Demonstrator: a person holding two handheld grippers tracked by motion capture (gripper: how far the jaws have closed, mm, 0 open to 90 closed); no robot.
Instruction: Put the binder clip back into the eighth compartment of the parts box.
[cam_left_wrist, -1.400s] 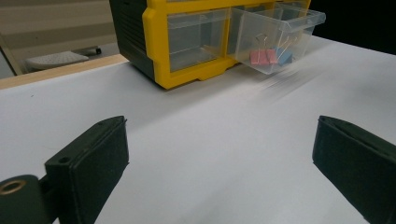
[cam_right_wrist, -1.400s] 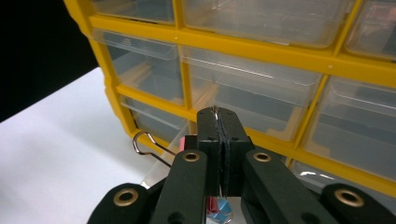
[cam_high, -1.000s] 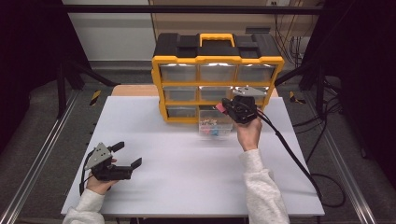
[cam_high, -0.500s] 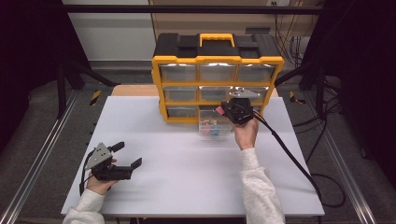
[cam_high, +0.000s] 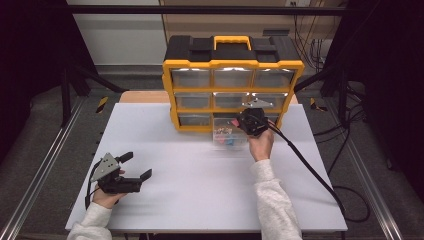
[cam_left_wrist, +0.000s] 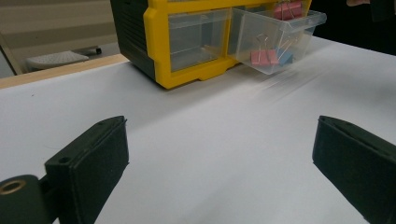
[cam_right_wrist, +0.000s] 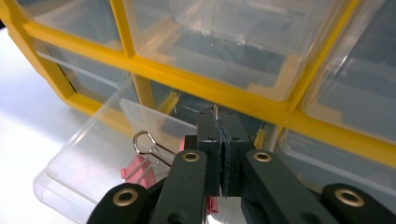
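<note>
Lowered a touch since a second ago, my right tongs now hang over the pulled-out drawer at the bottom of the yellow cabinet, while my left tongs have not shifted: they lie on the white table, well off to the side, jaws wide apart with nothing between them. The right jaws are pressed together. A thin glint of wire shows at their tips, but I cannot tell whether a clip is really pinched there. The pink binder clip I can make out sits in the drawer just below and to the left of those jaws, its wire loop standing up towards them, with more clips deeper in the same drawer. To do this step well, I judge that I should come down slowly and straight, keeping the tips inside the drawer's clear walls and away from the yellow rail just ahead. If a clip is held, I would let go only once it is low inside. If not, I would open the jaws first, straddle the wire loop and close on it squarely, since a wire that thin will twist out of a skewed grip.
</note>
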